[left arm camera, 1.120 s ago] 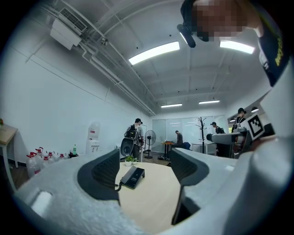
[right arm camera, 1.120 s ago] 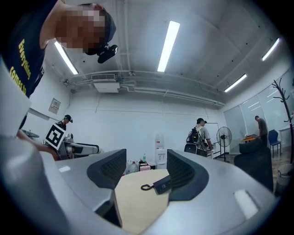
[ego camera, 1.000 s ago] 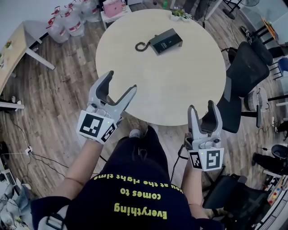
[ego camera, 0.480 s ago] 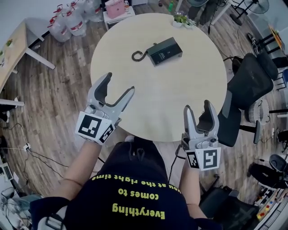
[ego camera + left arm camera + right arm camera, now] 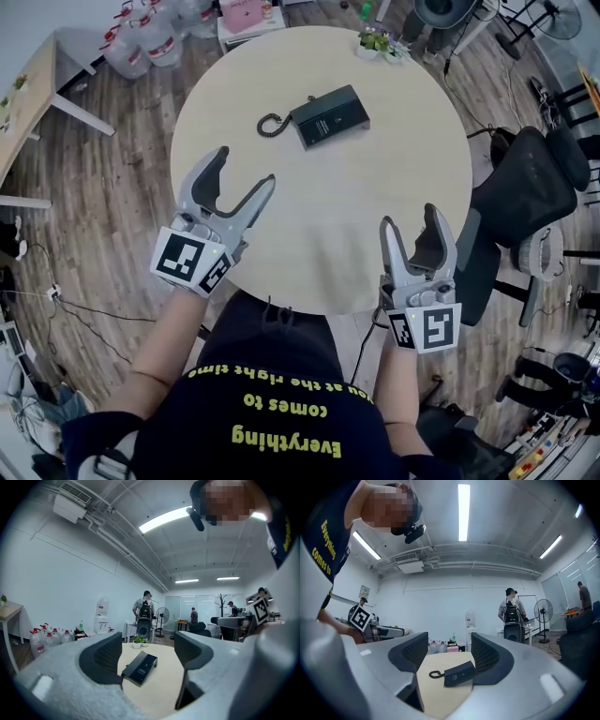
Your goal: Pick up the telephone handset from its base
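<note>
Over the last second the left gripper (image 5: 242,169) and right gripper (image 5: 410,220) have advanced over the near edge of the table (image 5: 375,178): approach only, jaws spread and empty. The telephone (image 5: 328,115) lies well ahead: dark, flat, handset not distinguishable, cord (image 5: 270,125) curled at its left
</note>
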The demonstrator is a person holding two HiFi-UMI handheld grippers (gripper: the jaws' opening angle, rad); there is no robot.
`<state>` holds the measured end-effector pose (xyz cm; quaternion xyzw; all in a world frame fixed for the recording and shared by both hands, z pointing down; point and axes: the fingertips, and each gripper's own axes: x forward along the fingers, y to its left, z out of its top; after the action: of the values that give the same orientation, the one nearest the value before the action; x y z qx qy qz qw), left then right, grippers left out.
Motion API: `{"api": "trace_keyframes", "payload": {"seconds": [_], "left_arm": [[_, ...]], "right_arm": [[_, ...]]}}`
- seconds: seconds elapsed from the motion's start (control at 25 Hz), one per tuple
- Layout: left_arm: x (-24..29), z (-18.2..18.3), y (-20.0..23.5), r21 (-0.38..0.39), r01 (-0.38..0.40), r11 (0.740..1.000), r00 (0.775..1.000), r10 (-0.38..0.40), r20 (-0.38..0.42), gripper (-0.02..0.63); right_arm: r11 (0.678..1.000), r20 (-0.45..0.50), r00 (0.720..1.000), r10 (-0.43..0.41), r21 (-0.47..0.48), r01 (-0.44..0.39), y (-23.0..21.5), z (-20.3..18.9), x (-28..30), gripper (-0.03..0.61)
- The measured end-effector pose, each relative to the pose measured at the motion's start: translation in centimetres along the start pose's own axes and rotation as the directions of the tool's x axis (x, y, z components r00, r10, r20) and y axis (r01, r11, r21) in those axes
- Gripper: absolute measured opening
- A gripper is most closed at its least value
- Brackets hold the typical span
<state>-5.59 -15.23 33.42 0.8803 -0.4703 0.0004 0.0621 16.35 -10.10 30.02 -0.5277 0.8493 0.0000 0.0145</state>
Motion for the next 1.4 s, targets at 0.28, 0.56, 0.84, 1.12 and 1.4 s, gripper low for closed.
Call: {"api": "trace_keyframes", "payload": {"seconds": [0.28, 0.56, 0.84, 1.12, 1.4], "left_arm": [[2.2, -0.8, 0.3, -0.002, 0.015, 1.0, 1.0, -0.015, -0.027, 0.35], [5.0, -1.8, 1.3, -0.004, 0.058, 0.998, 0.997, -0.058, -0.06, 0.35], [8.6, -3.1, 2.7, 0.023, 0.101, 0.995, 0.992, -0.098, -0.082, 0.35], [13.4, -5.5, 4.2, 0.049, 0.134, 0.99, 0.985, -0.128, -0.115, 0.35], [18.9, -9.1, 5.6, 0.009, 0.157, 0.988, 0.976, -0.154, -0.155, 0.35]], "right_arm": [[0.999, -0.022, 1.0, 0.003, 0.04, -0.002, -0.6, -1.4, 1.7, 0.285], [0.998, -0.039, 0.999, -0.027, 0.051, 0.029, -1.1, -2.0, 3.2, 0.285], [0.995, -0.052, 0.997, -0.06, 0.071, 0.064, -2.2, -3.6, 4.6, 0.284], [0.992, -0.078, 0.994, -0.082, 0.091, 0.089, -3.3, -5.6, 5.4, 0.281], [0.986, -0.134, 0.987, -0.09, 0.13, 0.107, -4.7, -8.7, 6.3, 0.278]]}}
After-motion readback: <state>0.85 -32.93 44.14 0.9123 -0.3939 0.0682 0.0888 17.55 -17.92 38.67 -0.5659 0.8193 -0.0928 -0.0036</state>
